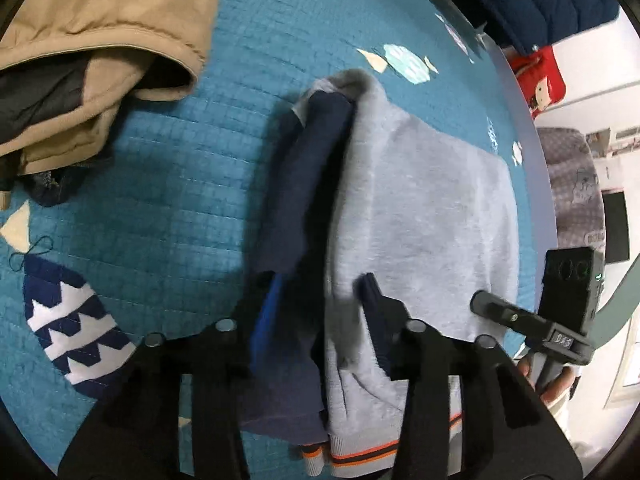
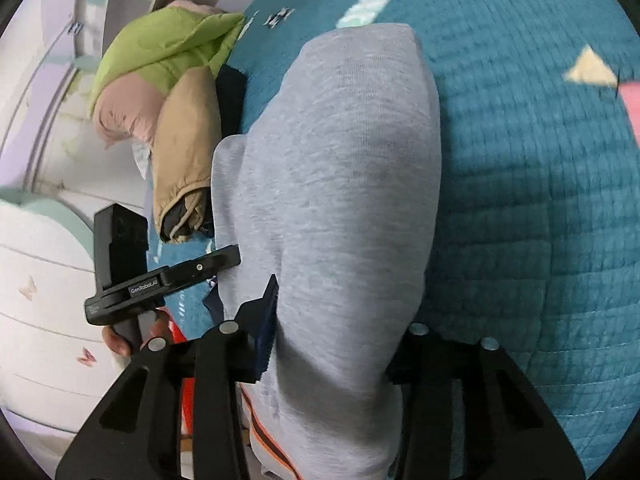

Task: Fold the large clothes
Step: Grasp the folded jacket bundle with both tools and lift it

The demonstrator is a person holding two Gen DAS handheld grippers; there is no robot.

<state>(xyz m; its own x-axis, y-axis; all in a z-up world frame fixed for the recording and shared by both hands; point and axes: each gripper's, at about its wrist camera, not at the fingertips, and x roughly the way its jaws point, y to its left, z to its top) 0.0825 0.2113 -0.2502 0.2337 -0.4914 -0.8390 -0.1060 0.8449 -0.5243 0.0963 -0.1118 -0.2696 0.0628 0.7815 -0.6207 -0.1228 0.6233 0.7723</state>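
Observation:
A light grey sweater (image 1: 420,208) with a navy part (image 1: 304,168) and an orange-striped hem lies folded on a teal quilt (image 1: 168,168). My left gripper (image 1: 318,308) is shut on its near edge, with navy and grey cloth bunched between the fingers. In the right wrist view the same grey sweater (image 2: 344,168) drapes over my right gripper (image 2: 338,332), which is shut on it; the right-hand finger is hidden under the cloth. Each gripper's body shows in the other's view, beside the sweater, with a hand on its handle.
A tan jacket (image 1: 100,60) lies on the quilt to the far left, also the tan jacket (image 2: 184,140) beside a green puffy coat (image 2: 160,48). A navy quilted garment (image 1: 540,0) sits at the far end. The bed's edge (image 1: 536,184) runs close on the right; white drawers (image 2: 40,280) stand beyond.

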